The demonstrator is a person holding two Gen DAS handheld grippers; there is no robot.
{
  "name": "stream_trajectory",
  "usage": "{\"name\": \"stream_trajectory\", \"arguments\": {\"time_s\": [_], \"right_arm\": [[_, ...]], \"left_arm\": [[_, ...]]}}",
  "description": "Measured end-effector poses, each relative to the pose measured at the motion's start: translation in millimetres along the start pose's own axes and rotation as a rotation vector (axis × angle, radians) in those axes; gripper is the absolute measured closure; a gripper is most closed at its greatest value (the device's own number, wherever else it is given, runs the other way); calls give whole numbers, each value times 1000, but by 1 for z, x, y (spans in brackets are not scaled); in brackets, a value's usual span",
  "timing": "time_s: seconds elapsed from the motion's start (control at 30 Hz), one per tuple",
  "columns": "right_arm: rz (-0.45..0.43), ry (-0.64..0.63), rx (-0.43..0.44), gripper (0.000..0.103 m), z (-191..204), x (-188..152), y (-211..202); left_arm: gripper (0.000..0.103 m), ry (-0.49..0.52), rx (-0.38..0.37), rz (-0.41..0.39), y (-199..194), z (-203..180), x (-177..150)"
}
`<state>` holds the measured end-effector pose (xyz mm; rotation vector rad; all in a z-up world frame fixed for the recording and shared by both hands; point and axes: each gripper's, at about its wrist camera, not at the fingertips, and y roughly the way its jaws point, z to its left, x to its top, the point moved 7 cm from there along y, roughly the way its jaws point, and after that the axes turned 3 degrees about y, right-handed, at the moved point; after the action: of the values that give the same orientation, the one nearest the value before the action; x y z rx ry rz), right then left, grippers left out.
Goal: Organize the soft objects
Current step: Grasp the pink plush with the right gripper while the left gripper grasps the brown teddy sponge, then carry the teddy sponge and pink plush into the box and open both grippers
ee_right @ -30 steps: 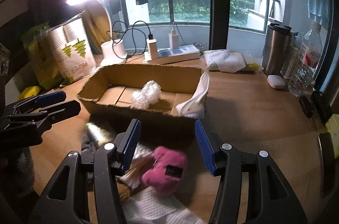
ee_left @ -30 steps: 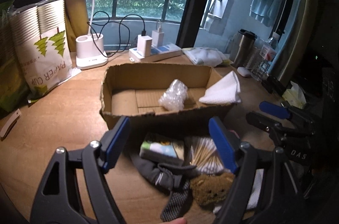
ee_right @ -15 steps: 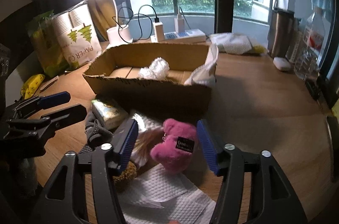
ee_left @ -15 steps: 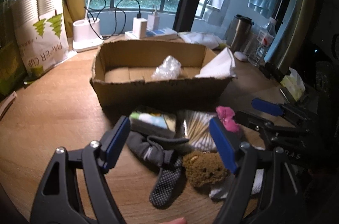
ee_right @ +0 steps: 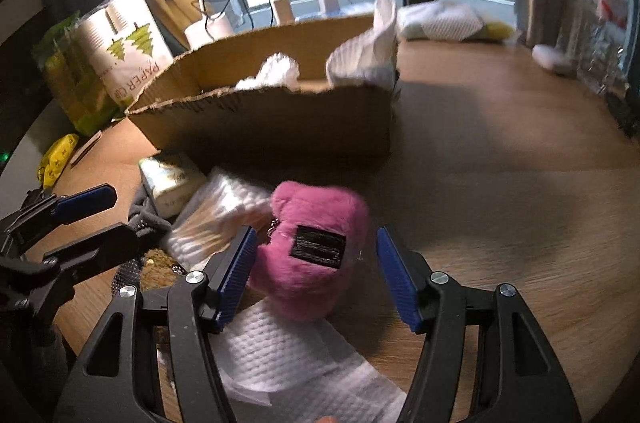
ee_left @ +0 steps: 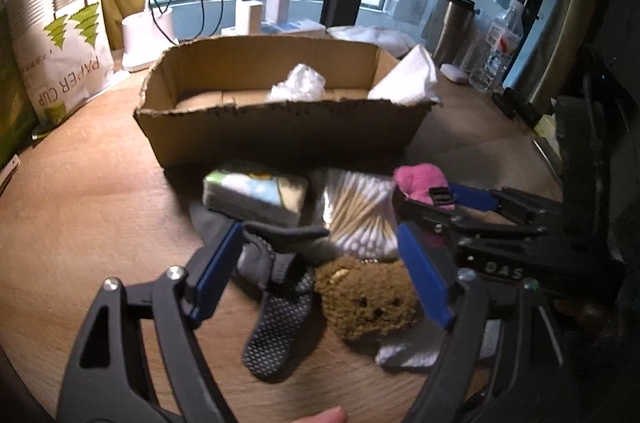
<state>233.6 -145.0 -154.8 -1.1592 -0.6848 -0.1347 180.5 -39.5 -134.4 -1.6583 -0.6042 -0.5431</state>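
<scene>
Between open right claw (ee_right: 316, 275), pink plush (ee_right: 310, 247) lies, axis prob. toward box (ee_right: 272, 119).

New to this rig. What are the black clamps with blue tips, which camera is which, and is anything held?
No robot: a person carries a handheld two-finger gripper in each hand, each with a fisheye camera looking forward along its fingers. The blue strips are the pads.

Left wrist view: the left gripper is open over a brown bear and a grey sock. The other gripper shows at its right edge.

Right wrist view: the right gripper is open around a pink plush, not clamped on it.

On the wooden table stands a cardboard box holding bubble wrap and a white cloth. In front of it lie a tissue pack and a cotton swab pack. Nothing is held.
</scene>
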Motion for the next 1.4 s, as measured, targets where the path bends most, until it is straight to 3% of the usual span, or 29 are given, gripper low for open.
{"name": "stream_trajectory", "arguments": {"time_s": [0.07,0.13,0.23,0.47,0.8,0.87,0.9,0.93,1.03,1.4], "right_arm": [[7,6,20,40,0,-1,2],[-3,-3,30,52,-1,0,-1],[-29,1,31,59,-7,1,-9],[-81,23,29,59,-25,-1,-32],[-90,31,35,59,-32,-12,-40],[-97,30,35,59,-32,-12,-43],[-104,29,35,59,-33,-11,-45],[-113,27,34,59,-33,-10,-48],[-135,23,29,59,-35,-7,-56],[-175,17,-8,59,-36,3,-75]], "left_arm": [[10,0,0,7,1,-3,-2],[10,10,6,16,2,-8,-4],[10,26,12,31,3,-14,-8],[10,75,12,70,10,-32,-21],[11,68,0,132,30,-36,-32],[16,71,3,125,29,-35,-31],[27,72,-1,120,28,-35,-30],[32,74,0,123,28,-34,-30],[36,77,-10,123,29,-34,-29],[39,96,-59,58,6,-38,-15]]}}
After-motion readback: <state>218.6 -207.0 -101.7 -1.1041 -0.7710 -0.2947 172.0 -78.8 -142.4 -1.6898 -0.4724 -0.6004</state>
